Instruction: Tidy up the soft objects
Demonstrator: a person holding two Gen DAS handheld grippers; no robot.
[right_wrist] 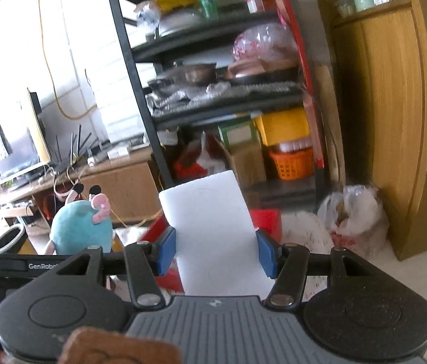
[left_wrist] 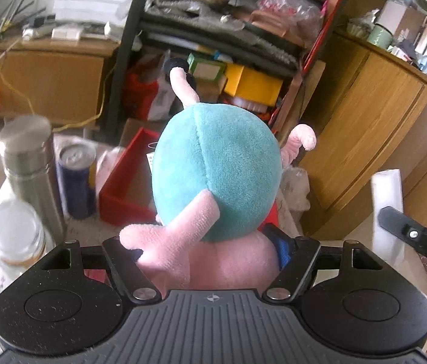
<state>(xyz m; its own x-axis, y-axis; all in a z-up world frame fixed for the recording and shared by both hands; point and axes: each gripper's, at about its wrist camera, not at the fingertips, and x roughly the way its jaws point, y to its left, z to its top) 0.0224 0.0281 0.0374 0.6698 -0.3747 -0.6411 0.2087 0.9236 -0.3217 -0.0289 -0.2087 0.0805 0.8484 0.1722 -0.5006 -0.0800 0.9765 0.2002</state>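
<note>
My left gripper (left_wrist: 210, 245) is shut on a plush snail (left_wrist: 216, 166) with a teal shell and a pink body, held up above the table. The snail also shows at the left of the right wrist view (right_wrist: 80, 227). My right gripper (right_wrist: 216, 251) is shut on a white foam block (right_wrist: 213, 227) that stands up between its blue pads (right_wrist: 166, 250). The same block shows at the right edge of the left wrist view (left_wrist: 387, 191). A red box (left_wrist: 125, 182) lies on the table behind the snail, and it shows behind the foam block in the right wrist view (right_wrist: 266, 221).
A steel flask (left_wrist: 28, 163), a blue can (left_wrist: 77, 179) and a glass jar (left_wrist: 16, 233) stand at the table's left. A black shelf rack (right_wrist: 219, 97) full of clutter and a wooden cabinet (right_wrist: 389, 121) stand behind. White plastic bags (right_wrist: 352, 215) lie on the floor.
</note>
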